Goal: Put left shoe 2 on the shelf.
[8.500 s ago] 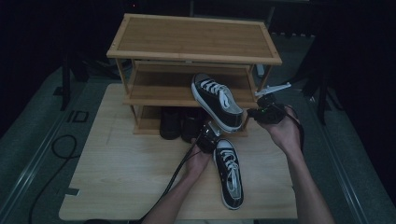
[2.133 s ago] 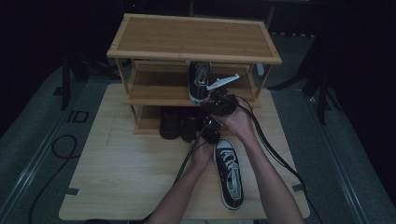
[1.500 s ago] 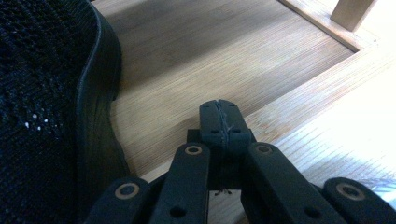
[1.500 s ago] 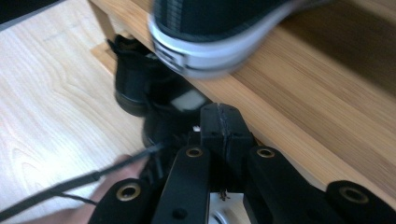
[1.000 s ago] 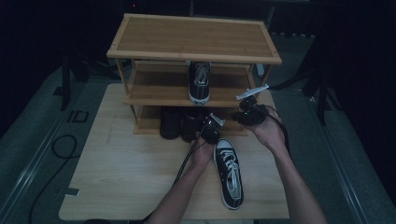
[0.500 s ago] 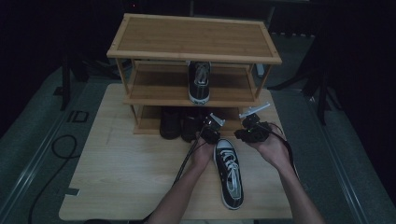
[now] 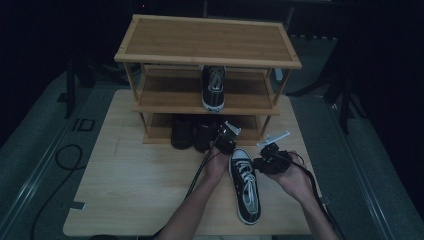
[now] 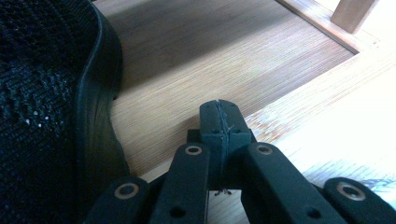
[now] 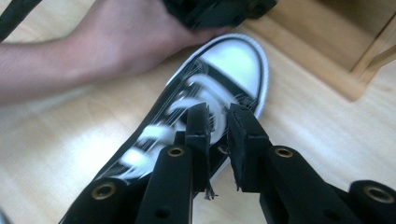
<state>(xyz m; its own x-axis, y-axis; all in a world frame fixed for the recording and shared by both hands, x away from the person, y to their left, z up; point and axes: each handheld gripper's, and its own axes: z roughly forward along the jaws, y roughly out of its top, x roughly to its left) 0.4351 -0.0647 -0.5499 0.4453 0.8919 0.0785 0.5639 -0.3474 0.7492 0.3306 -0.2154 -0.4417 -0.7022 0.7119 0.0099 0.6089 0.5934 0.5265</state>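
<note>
One black sneaker with a white toe cap (image 7: 213,87) stands on the middle shelf of the wooden shoe rack (image 7: 210,40). Its mate (image 7: 246,182) (image 9: 233,70) lies on the table, toe toward the rack. My right gripper (image 7: 261,161) (image 9: 218,119) hovers just right of that sneaker's laces. Its jaws have just been opening and stand slightly apart with nothing between them. My left gripper (image 7: 223,140) (image 8: 219,116) is shut and empty, at the rack's bottom shelf beside a dark shoe (image 8: 46,93).
Dark shoes (image 7: 192,132) sit on the rack's bottom shelf. The rack stands at the back of the light wooden table (image 7: 125,190). A black cable (image 7: 65,160) loops on the floor at the left. The person's left hand (image 9: 116,42) rests by the sneaker's toe.
My right gripper put a sneaker on the middle shelf, let go, then moved down and back to the sneaker on the table. The left gripper stayed put.
</note>
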